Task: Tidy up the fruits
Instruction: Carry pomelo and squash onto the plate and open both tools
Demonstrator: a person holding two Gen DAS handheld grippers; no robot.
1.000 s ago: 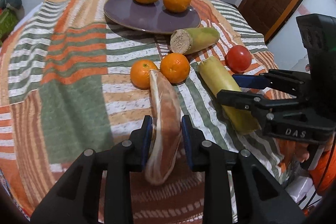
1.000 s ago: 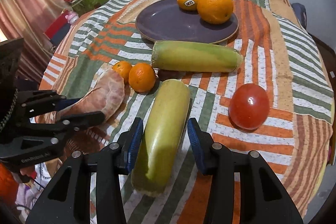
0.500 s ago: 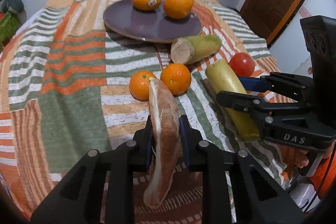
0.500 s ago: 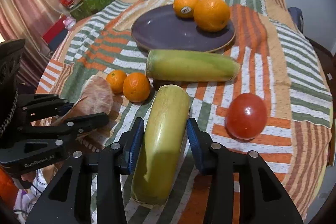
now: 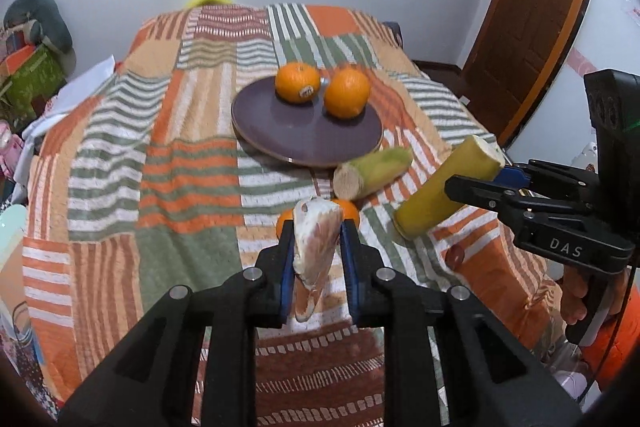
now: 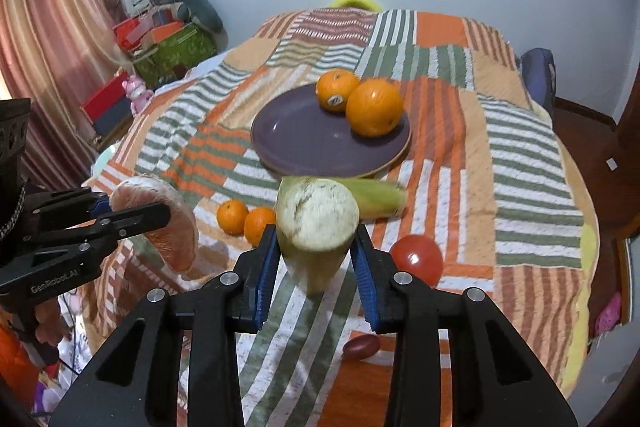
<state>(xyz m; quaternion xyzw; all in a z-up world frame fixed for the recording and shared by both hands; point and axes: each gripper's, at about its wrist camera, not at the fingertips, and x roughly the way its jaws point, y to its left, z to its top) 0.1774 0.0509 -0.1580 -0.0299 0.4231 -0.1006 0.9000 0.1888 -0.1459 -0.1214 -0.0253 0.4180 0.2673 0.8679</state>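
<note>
Left gripper (image 5: 316, 259) pinches the pomelo wedge (image 5: 314, 247) mid-length, lifted above the quilt (image 5: 180, 187). Right gripper (image 6: 316, 259) clamps the yellow cut stalk (image 6: 318, 223), also airborne. Risk: smooth stalk slips or pivots in the jaws, knocking the small oranges (image 6: 244, 219) or tomato (image 6: 416, 259). Plate (image 6: 304, 143) sits far, half occupied.

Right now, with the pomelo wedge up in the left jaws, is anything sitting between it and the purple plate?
Partly. The pomelo wedge is lifted in the left gripper. Two small oranges and the green corn piece lie on the cloth between it and the purple plate, but low; the near half of the plate is bare.
</note>
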